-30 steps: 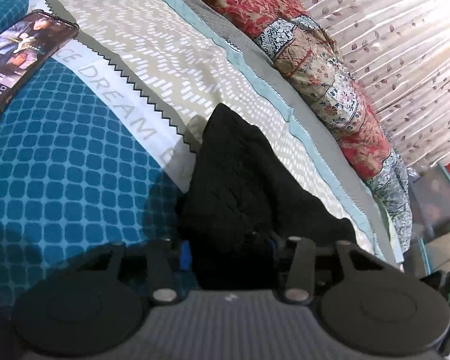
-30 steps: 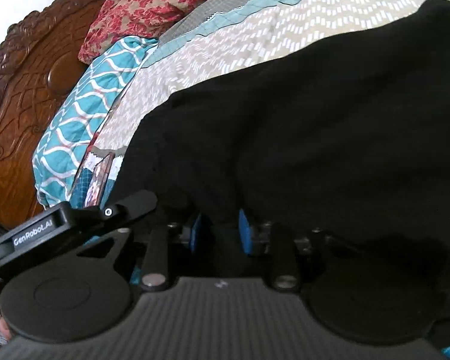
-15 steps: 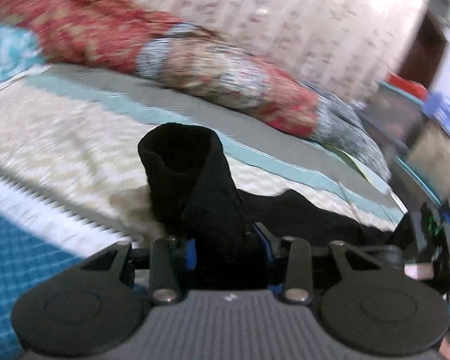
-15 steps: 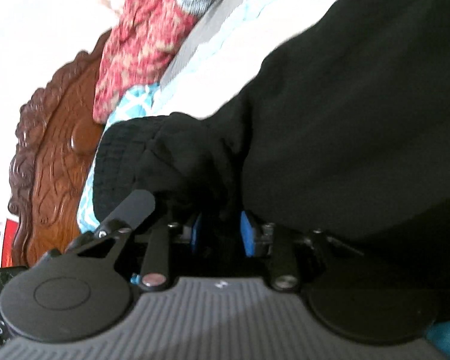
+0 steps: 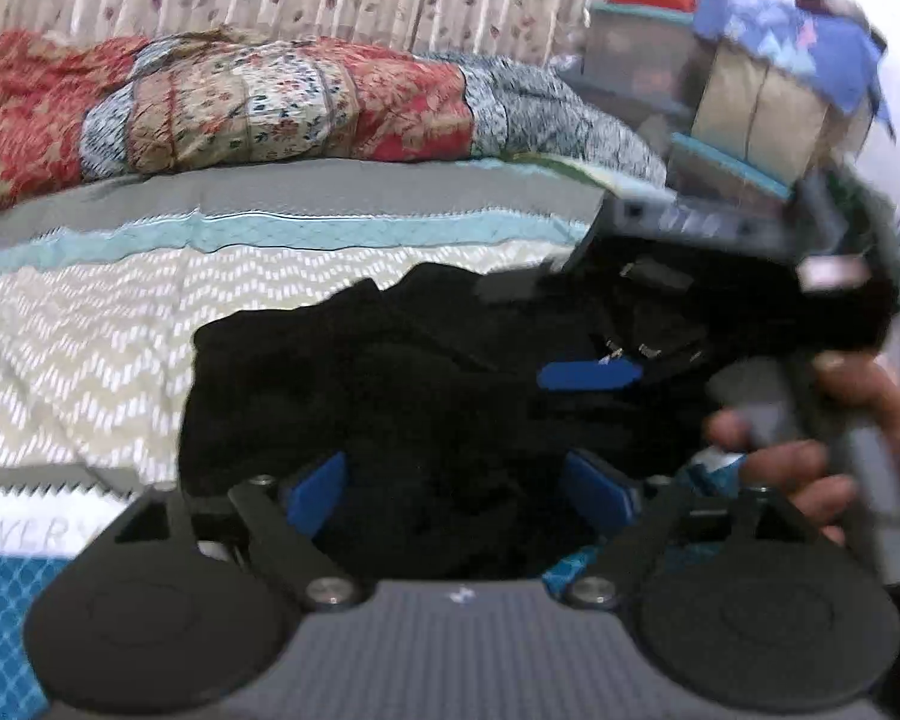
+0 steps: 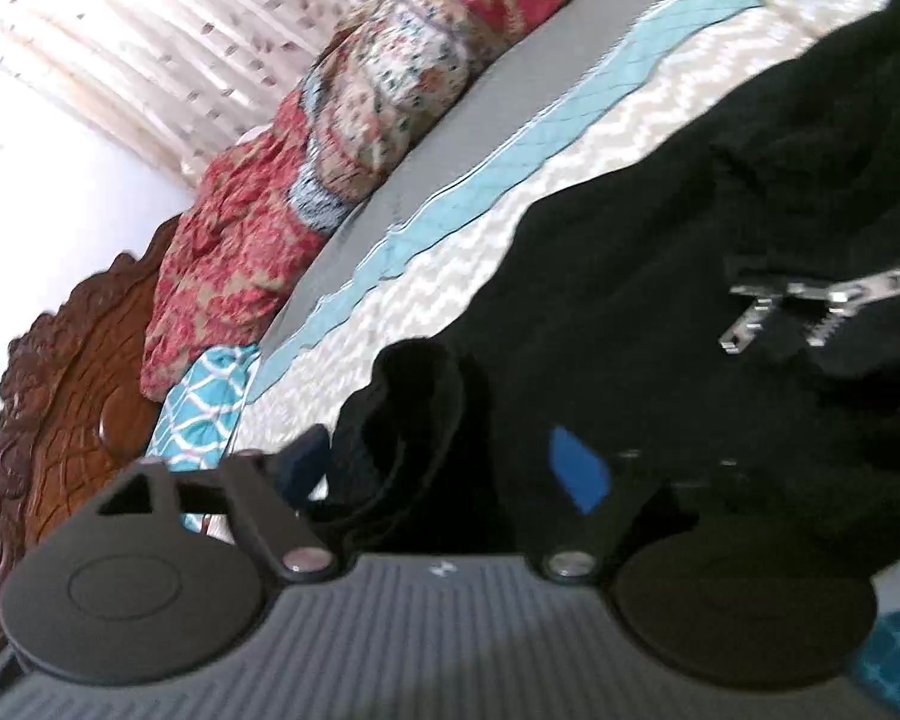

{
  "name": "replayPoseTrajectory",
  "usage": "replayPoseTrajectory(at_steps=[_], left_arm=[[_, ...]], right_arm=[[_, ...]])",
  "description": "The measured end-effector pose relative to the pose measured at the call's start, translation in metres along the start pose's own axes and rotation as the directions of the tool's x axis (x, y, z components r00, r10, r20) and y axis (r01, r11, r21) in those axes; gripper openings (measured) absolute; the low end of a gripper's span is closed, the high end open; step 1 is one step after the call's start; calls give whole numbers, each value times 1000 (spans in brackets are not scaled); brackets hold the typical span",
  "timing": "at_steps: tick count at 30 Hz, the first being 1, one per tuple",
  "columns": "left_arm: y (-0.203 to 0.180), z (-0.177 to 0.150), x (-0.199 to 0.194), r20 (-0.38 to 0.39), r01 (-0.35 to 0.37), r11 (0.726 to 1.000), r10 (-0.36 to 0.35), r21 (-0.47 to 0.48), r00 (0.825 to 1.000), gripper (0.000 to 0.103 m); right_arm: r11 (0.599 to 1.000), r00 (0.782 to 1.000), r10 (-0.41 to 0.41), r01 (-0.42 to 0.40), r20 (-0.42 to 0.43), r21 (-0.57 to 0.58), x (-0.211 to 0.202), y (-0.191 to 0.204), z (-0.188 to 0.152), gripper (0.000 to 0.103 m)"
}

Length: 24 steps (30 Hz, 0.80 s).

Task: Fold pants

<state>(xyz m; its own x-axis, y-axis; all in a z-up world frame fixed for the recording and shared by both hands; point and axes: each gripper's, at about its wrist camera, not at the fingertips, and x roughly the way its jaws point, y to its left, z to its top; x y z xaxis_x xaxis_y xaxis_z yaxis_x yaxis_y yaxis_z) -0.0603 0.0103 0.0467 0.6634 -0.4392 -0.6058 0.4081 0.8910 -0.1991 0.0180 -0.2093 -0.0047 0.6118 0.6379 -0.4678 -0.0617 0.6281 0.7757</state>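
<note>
Left wrist view: the black pants (image 5: 390, 396) lie bunched on the bed (image 5: 120, 312), between the left gripper (image 5: 459, 489), its fingers spread apart. Right gripper (image 6: 444, 468) fingers also stand apart around cloth near the zipper (image 6: 822, 300). A patterned quilt (image 5: 240, 102) lies far.

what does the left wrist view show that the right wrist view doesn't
Only the left wrist view shows the right gripper, the person's hand and stacked storage boxes. Only the right wrist view shows the carved wooden headboard and the pants' metal zipper. Both show the black pants, the patterned bedspread and the red floral quilt.
</note>
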Motion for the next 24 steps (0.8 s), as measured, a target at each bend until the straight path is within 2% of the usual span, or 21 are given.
replayPoseTrajectory(at_steps=[2, 4, 8, 10, 11, 12, 13, 14, 17, 21, 23, 24], left_arm=[[16, -1, -16, 18, 9, 996, -8, -84, 1000, 85], [33, -4, -31, 36, -7, 985, 13, -170, 999, 88], [69, -10, -50, 39, -63, 940, 80, -334, 996, 88], [80, -12, -54, 40, -69, 920, 92, -385, 995, 88], [83, -12, -54, 40, -72, 916, 95, -394, 995, 88], [85, -11, -54, 39, -74, 915, 98, -397, 994, 88], [86, -9, -53, 38, -76, 916, 99, -395, 994, 88], [84, -7, -51, 39, -74, 918, 96, -389, 995, 88], [78, -3, -45, 48, -47, 928, 69, -371, 996, 88], [69, 1, -39, 52, -30, 940, 51, -341, 997, 88], [66, 2, -36, 50, -19, 942, 38, -336, 998, 88], [65, 3, -33, 47, -15, 942, 33, -335, 998, 88]], right_arm=[[1000, 999, -10, 10, -34, -20, 11, 2, -3, 87], [999, 997, -21, 19, -75, -35, 25, 6, -5, 87], [997, 994, 19, -27, -109, -73, 37, 22, -8, 88], [989, 990, -10, -11, -138, -151, 45, 35, -13, 86], [981, 989, -27, -2, -145, -192, 50, 41, -16, 67], [973, 990, -41, 8, -136, -232, 54, 48, -16, 54], [965, 992, -51, 19, -117, -263, 53, 52, -16, 35], [959, 993, -62, 31, -102, -283, 51, 54, -14, 26], [944, 997, -65, 46, -47, -326, 36, 54, -8, 23], [922, 991, -78, 114, 109, -369, 3, 56, 4, 23], [923, 982, -116, 163, 151, -348, -4, 45, 12, 23], [917, 975, -165, 208, 151, -342, -5, 36, 14, 24]])
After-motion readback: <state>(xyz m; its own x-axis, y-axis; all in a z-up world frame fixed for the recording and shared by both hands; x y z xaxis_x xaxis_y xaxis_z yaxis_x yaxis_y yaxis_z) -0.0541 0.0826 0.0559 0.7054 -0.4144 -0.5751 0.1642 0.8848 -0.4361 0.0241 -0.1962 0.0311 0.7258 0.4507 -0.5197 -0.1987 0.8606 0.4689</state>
